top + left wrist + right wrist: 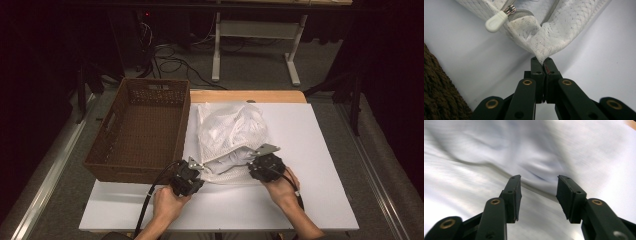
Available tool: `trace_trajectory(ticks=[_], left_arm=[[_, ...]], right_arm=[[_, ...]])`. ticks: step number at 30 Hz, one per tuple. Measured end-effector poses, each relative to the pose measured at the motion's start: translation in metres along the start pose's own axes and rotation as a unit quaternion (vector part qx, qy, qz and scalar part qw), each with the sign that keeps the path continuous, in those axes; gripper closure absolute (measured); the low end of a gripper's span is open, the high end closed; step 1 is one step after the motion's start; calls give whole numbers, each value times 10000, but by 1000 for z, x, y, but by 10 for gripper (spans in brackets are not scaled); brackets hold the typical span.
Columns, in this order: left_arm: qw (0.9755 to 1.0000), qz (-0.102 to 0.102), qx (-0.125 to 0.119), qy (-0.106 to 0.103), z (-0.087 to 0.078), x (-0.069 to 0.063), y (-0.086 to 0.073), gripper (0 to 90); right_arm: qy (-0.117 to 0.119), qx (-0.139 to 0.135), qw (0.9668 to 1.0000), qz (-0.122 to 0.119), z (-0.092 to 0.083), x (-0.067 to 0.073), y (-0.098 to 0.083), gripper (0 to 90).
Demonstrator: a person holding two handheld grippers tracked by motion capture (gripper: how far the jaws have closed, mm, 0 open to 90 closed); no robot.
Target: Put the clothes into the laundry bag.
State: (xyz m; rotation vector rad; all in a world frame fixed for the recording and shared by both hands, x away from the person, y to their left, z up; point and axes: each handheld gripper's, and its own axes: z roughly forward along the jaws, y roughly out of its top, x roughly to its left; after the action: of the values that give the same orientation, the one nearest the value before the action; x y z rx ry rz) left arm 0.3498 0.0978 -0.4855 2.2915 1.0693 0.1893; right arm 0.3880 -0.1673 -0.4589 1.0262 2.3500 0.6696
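Note:
A white mesh laundry bag (230,132) with white cloth inside lies on the white table (310,150), its zipped mouth toward the person. My left gripper (199,166) is shut on the near left corner of the bag's mesh (554,27), pinched between the jaw tips (543,61). The white zipper pull (496,21) hangs just beyond them, to the left. My right gripper (252,162) sits at the bag's near right side. Its jaws (539,187) stand open over blurred white fabric (524,152), with nothing pressed between the pads.
A brown wicker basket (155,85), empty, stands on the table's left side, close to my left gripper; its wall (439,95) fills the lower left of the left gripper view. Bare table (225,205) runs along the near edge and to the right.

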Motion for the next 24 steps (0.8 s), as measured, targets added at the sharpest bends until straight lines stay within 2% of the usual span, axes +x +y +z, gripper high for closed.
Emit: trace_trajectory(ticks=[2,4,6,7,8,10,12,17,19,22,24], left_arm=[[10000,-13,-18,8,0,-1,0,881],[10000,-9,-17,6,1,-1,0,881],[10000,-12,-24,7,0,-1,0,881],[10000,-17,-27,4,-1,0,0,881],[10000,7,-13,13,-1,0,0,881],[10000,-5,-41,23,-2,0,0,882],[10000,2,-40,12,-3,1,0,883],[10000,-2,-27,27,-1,1,1,886],[9999,63,9,84,0,0,1,885],[9998,124,47,111,1,-2,1,884],[9999,79,11,128,2,-2,1,882]], right_arm=[[-240,67,9995,202,1,-12,-7,517],[-369,176,9988,286,7,-18,-10,500],[-496,230,9982,263,14,-20,-10,524],[-523,255,9979,270,17,-20,-10,562],[-442,290,9982,291,19,-22,-9,672],[-471,273,9983,221,20,-23,-10,837],[-400,240,9987,228,17,-27,-13,897],[-413,235,9982,372,0,-38,-31,900],[-374,251,9981,411,-7,-40,-41,900],[-302,302,9979,488,-12,-39,-55,900],[-257,326,9980,468,-14,-36,-60,900]])
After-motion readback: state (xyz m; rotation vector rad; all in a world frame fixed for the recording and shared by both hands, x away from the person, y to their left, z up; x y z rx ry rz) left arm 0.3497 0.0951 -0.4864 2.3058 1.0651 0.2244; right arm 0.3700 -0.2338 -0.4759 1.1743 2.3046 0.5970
